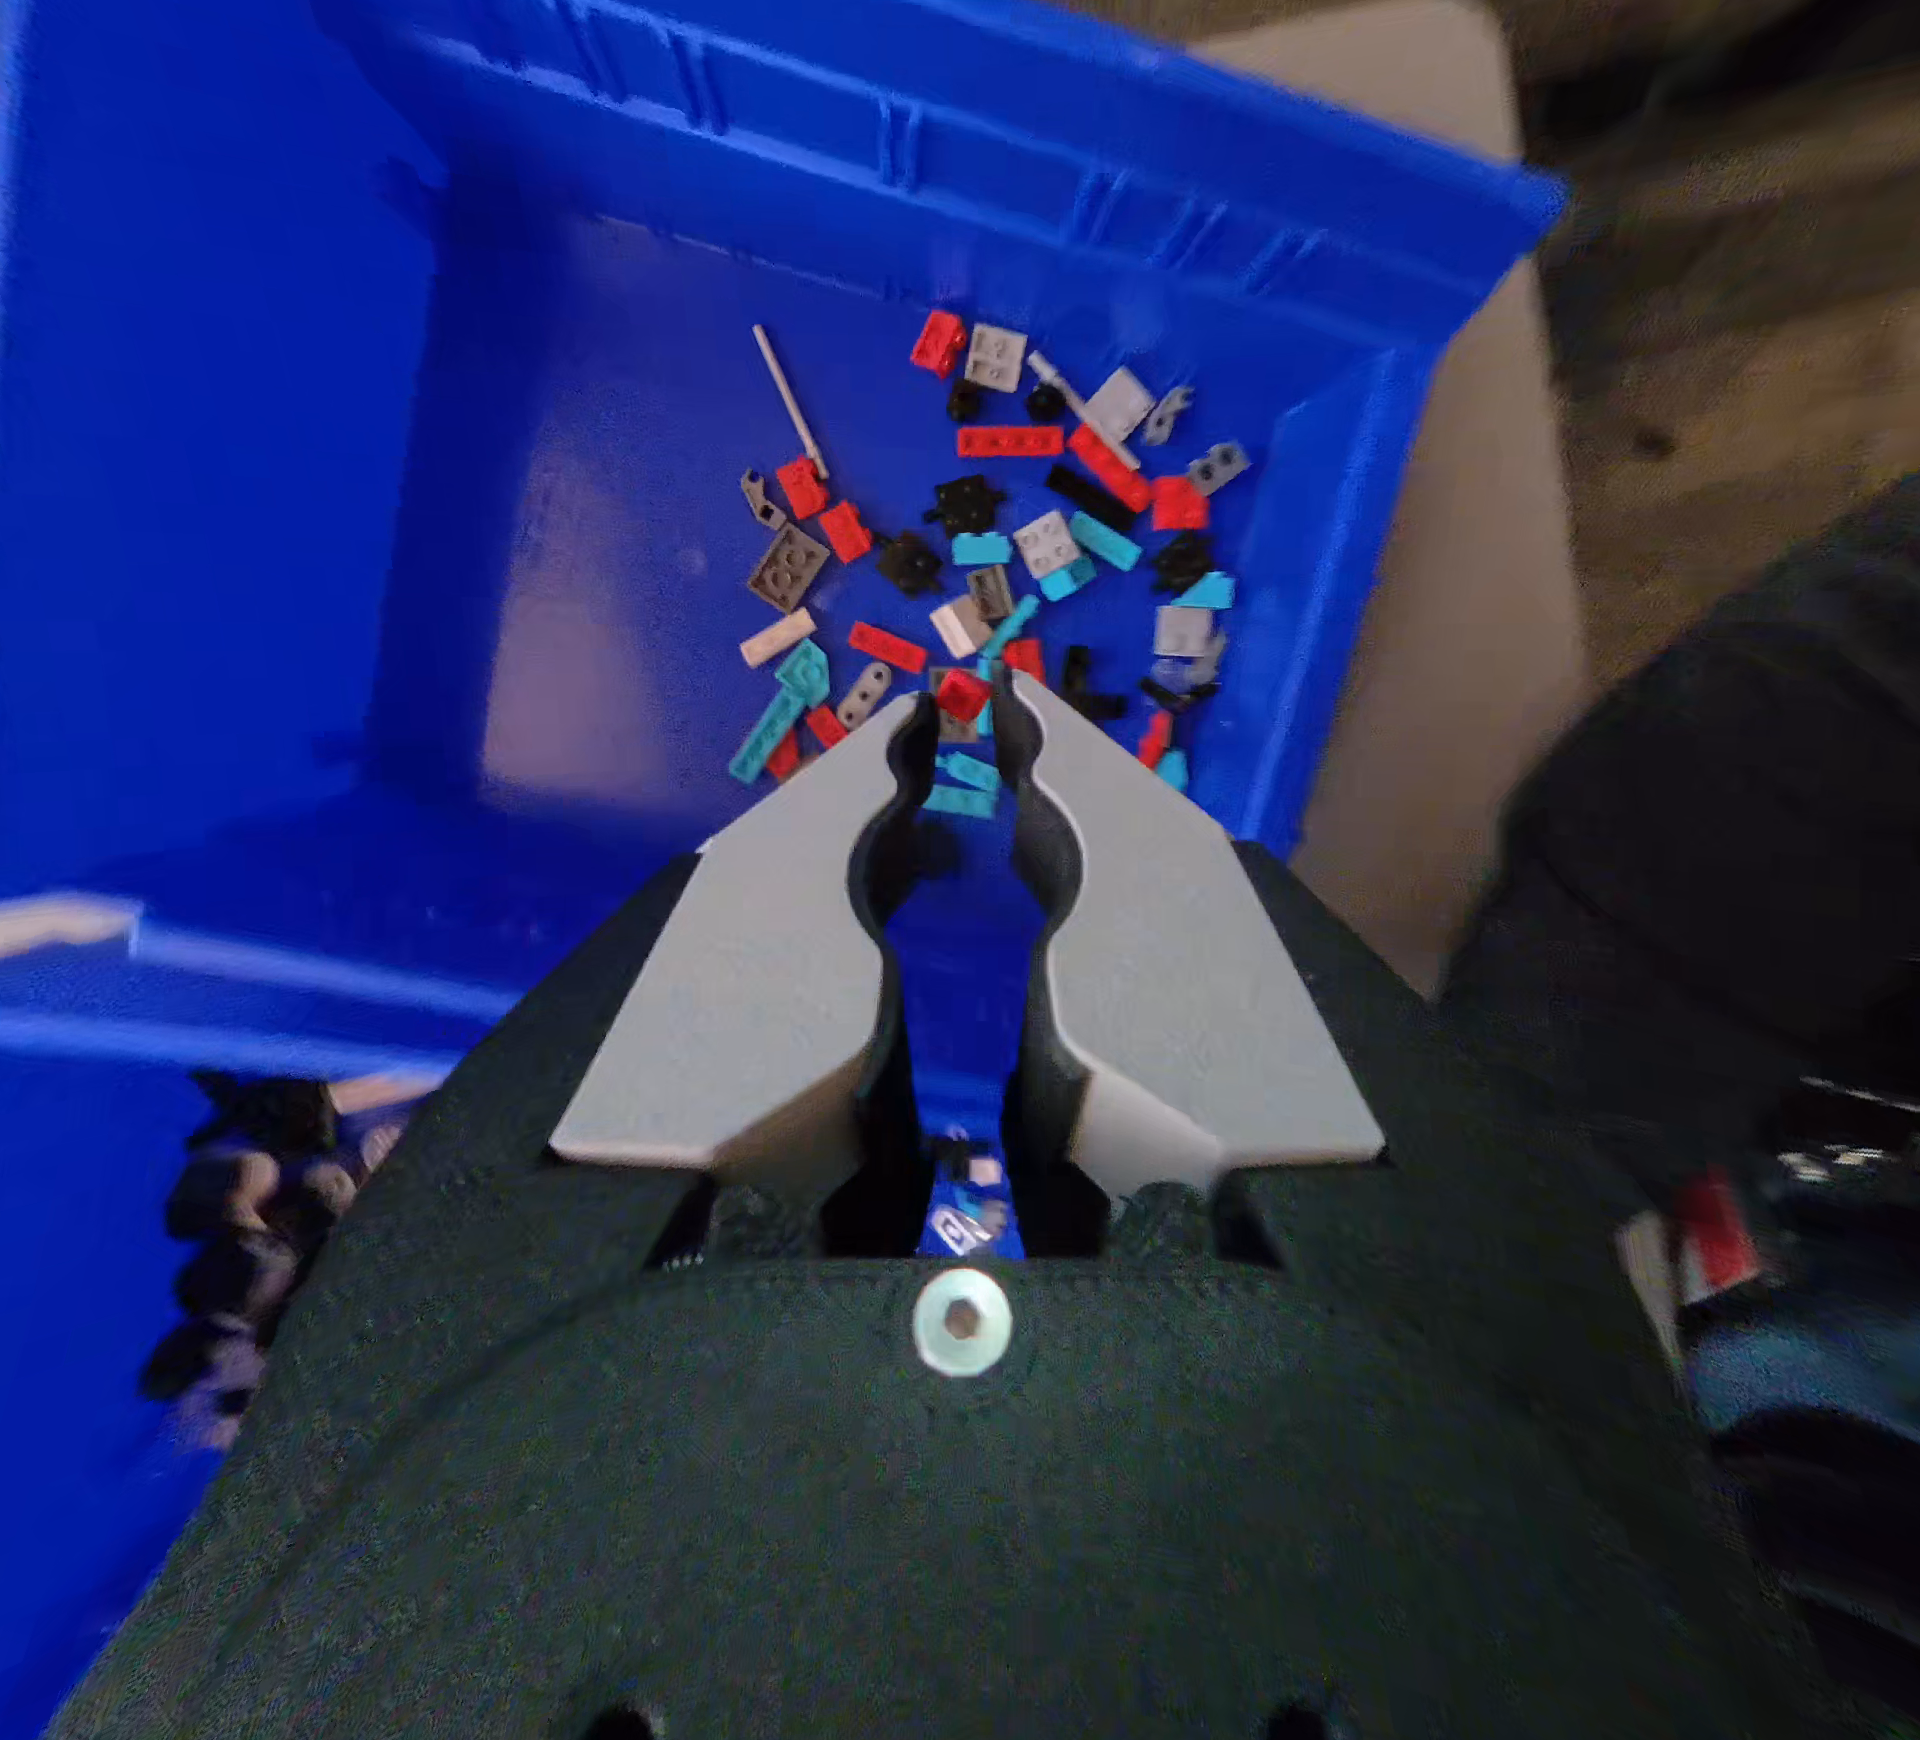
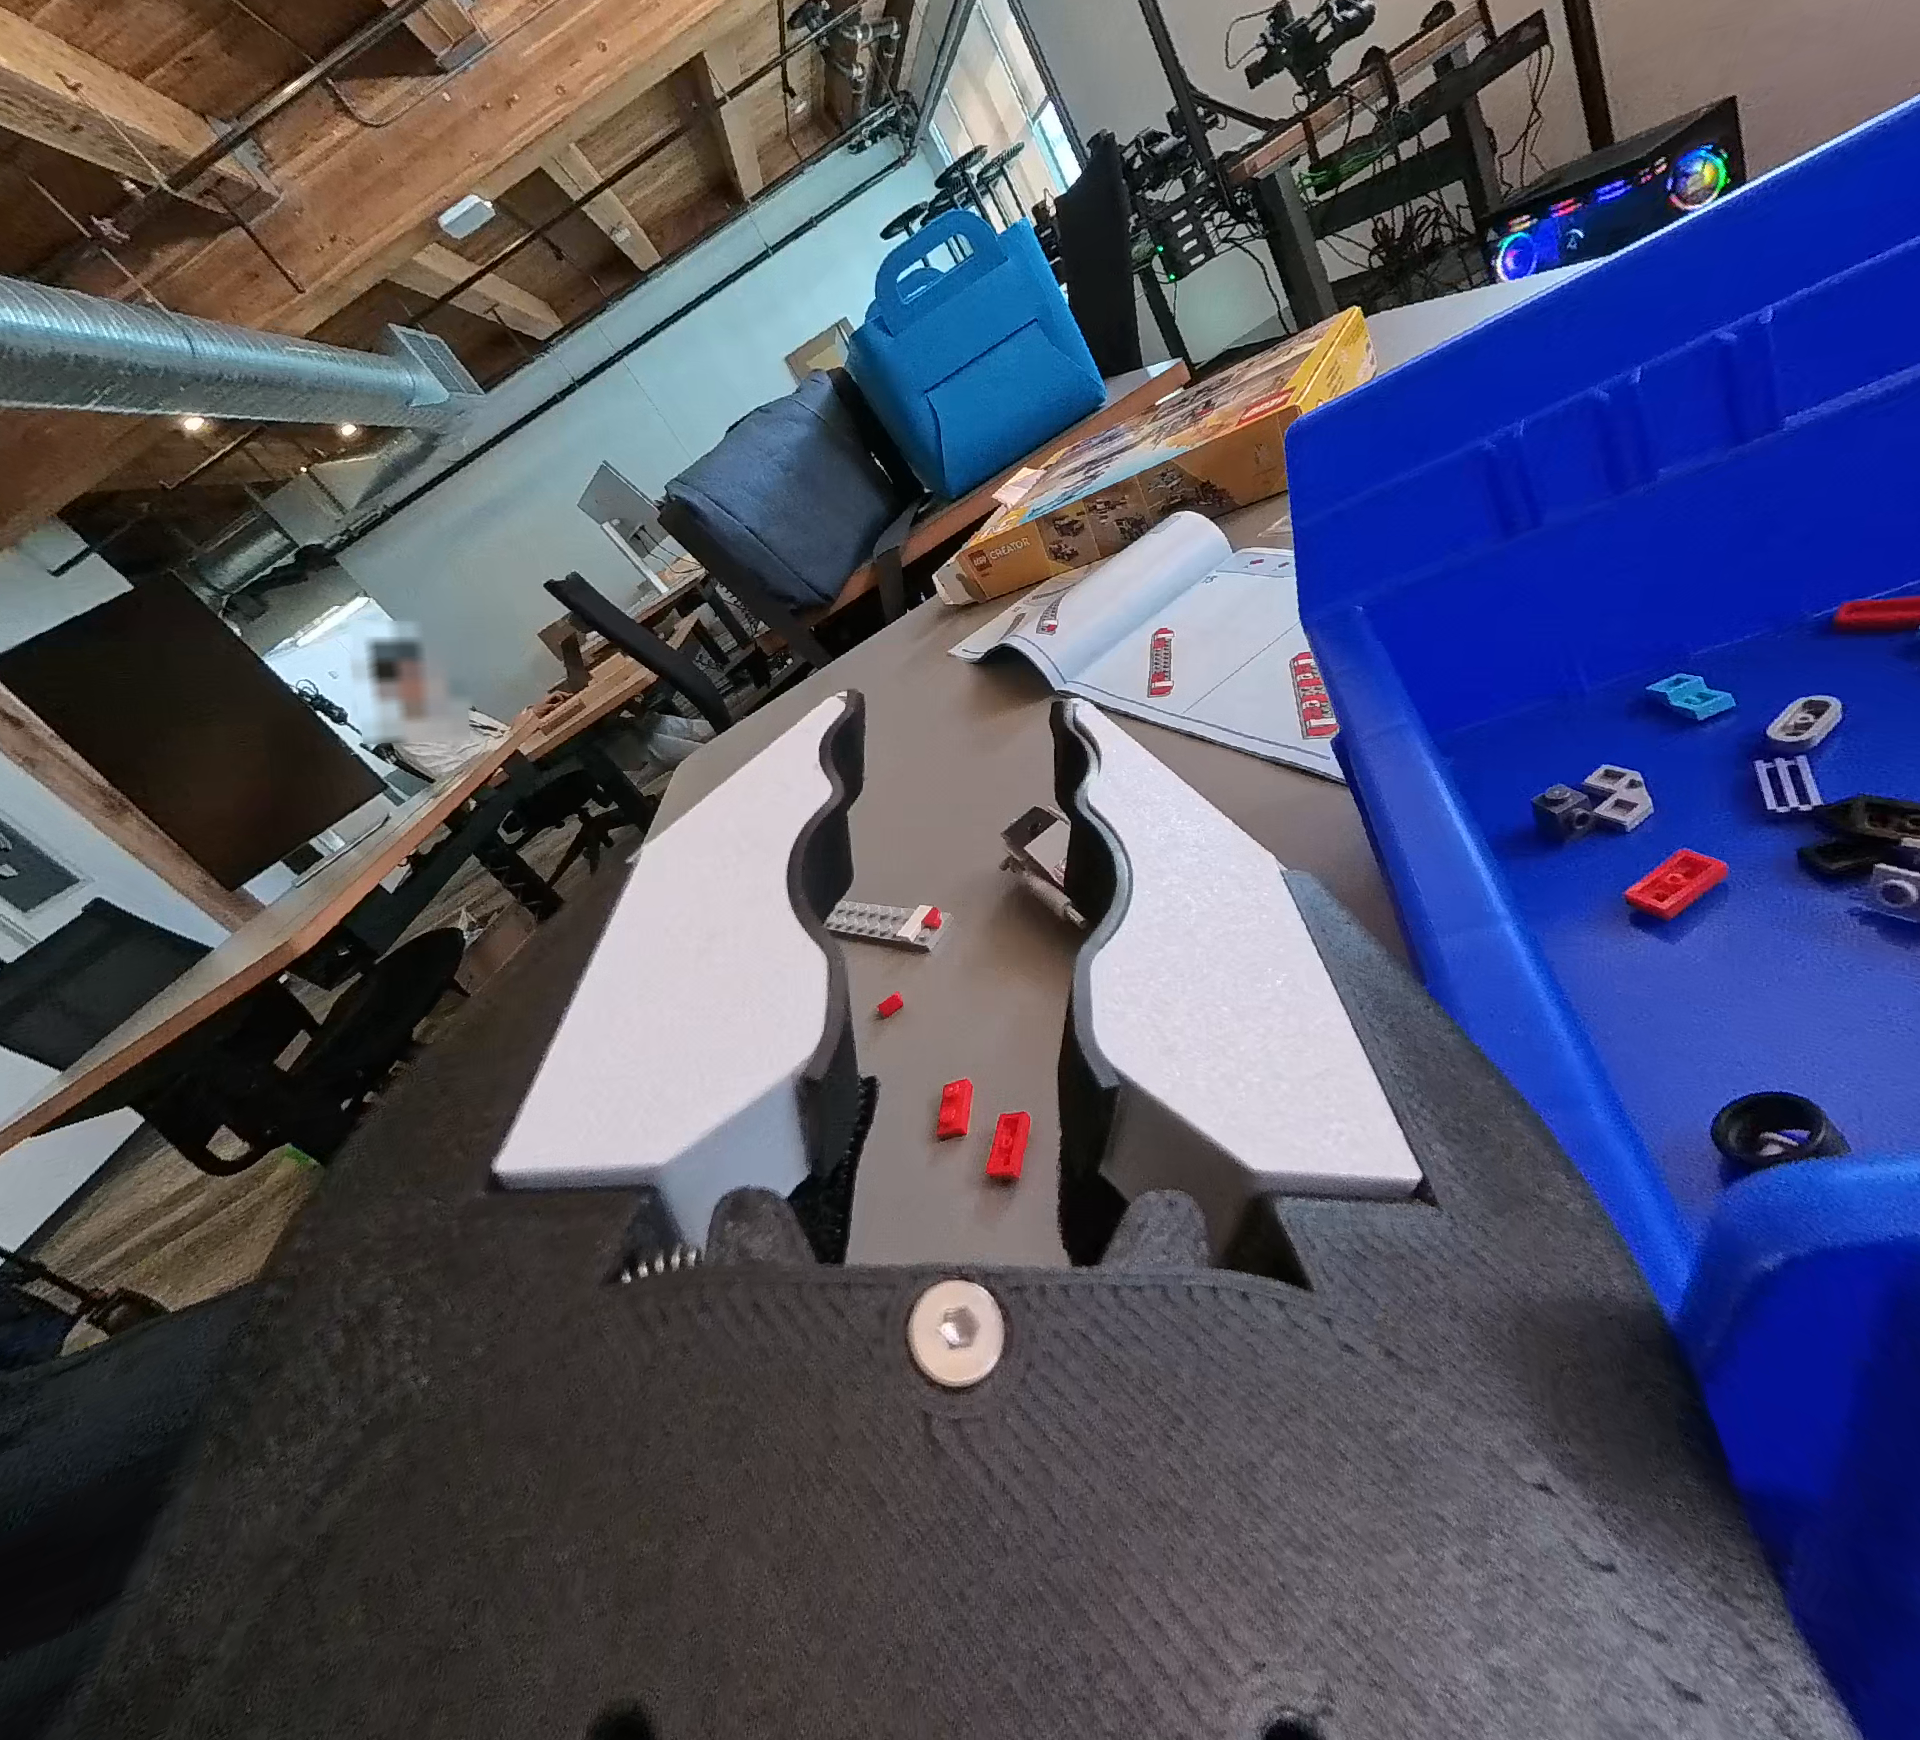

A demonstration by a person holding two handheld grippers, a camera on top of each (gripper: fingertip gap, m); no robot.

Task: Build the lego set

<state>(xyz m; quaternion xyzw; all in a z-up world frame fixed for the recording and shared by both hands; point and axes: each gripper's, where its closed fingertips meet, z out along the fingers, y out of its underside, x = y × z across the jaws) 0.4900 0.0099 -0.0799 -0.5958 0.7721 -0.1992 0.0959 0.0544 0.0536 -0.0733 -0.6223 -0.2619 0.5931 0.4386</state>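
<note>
In the left wrist view my left gripper reaches down into a blue bin. Its tips are closed on a small red brick, just above a heap of red, teal, grey and black lego pieces. In the right wrist view my right gripper is open and empty, low over a dark table. Between its fingers lie a grey plate with a red piece on one end, a small grey bracket assembly and three small red pieces.
The blue bin stands to the right of the right gripper, with loose pieces in it. An open instruction booklet and a yellow lego box lie farther back. Bags, chairs and desks stand beyond the table.
</note>
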